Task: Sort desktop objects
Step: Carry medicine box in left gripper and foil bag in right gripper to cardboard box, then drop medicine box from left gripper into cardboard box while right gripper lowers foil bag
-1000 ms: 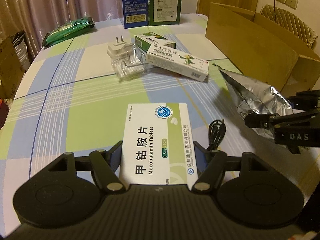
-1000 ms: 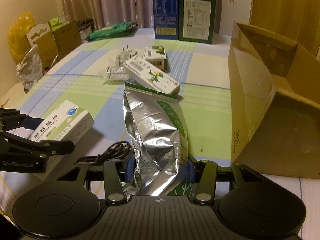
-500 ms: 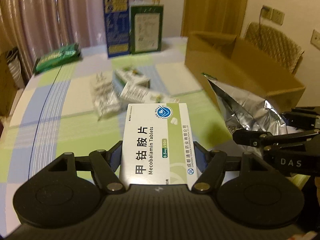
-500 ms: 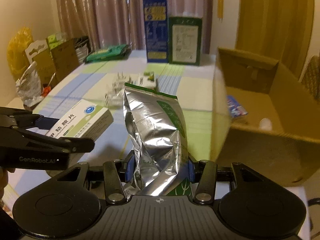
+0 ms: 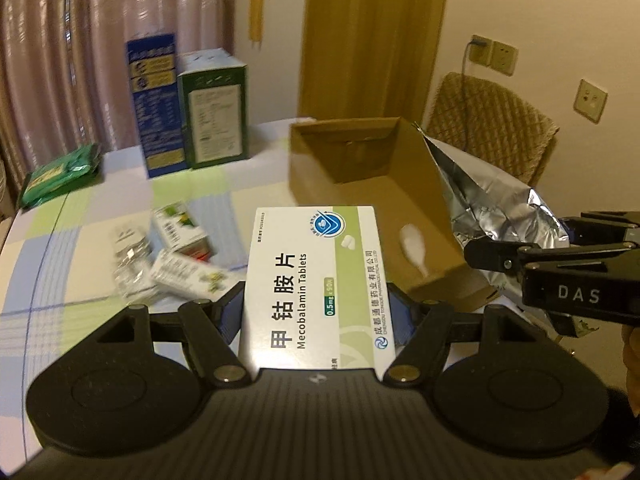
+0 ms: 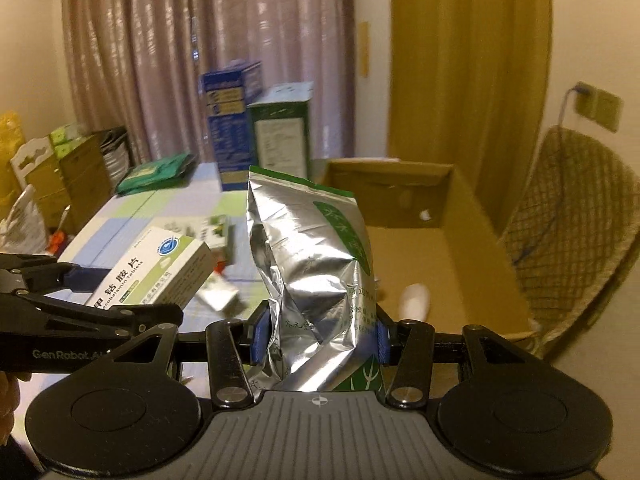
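My left gripper (image 5: pixel 318 312) is shut on a white and green Mecobalamin tablet box (image 5: pixel 316 284), held in the air near the open cardboard box (image 5: pixel 360 168). My right gripper (image 6: pixel 318 340) is shut on a silver foil pouch (image 6: pixel 312 268) with green print, held above the near edge of the cardboard box (image 6: pixel 460 256). The pouch (image 5: pixel 492 200) and the right gripper (image 5: pixel 560 264) show at the right of the left wrist view. The tablet box (image 6: pixel 152 272) and left gripper (image 6: pixel 80 300) show at the left of the right wrist view. A white object (image 6: pixel 416 300) lies in the cardboard box.
Small medicine boxes (image 5: pixel 180 256) and a clear plastic item (image 5: pixel 130 256) lie on the checked tablecloth (image 5: pixel 80 264). A blue carton (image 5: pixel 156 104) and a green carton (image 5: pixel 214 108) stand at the back. A green packet (image 5: pixel 60 176) lies far left. A wicker chair (image 6: pixel 572 236) stands right.
Both grippers have risen off the table with their loads and moved toward the cardboard box. The box's inside has come into view.
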A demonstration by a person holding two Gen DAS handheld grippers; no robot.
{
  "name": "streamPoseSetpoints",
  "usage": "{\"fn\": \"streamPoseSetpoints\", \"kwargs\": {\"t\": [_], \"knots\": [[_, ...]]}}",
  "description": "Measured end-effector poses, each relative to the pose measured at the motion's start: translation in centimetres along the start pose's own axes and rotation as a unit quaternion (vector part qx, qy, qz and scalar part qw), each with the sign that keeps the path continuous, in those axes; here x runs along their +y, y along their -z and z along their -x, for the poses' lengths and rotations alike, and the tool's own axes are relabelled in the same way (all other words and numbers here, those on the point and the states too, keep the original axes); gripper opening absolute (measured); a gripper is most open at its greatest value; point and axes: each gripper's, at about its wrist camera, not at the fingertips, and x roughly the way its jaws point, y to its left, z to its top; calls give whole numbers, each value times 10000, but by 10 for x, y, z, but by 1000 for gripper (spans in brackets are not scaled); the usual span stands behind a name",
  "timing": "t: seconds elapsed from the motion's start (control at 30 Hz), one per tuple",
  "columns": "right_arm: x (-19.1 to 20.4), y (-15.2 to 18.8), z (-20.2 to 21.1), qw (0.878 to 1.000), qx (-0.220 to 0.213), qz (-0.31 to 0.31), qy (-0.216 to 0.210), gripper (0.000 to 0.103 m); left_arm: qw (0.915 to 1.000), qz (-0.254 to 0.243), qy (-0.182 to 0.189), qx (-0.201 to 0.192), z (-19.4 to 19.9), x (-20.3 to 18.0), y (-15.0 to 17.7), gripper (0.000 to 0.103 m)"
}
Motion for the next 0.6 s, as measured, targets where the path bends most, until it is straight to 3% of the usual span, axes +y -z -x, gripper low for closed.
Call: {"fn": "streamPoseSetpoints", "kwargs": {"t": [0.6], "knots": [[-101,-32,-13,9977,72,-542,389,46,9996,-59,252,89,-60,-57,-53,67]]}}
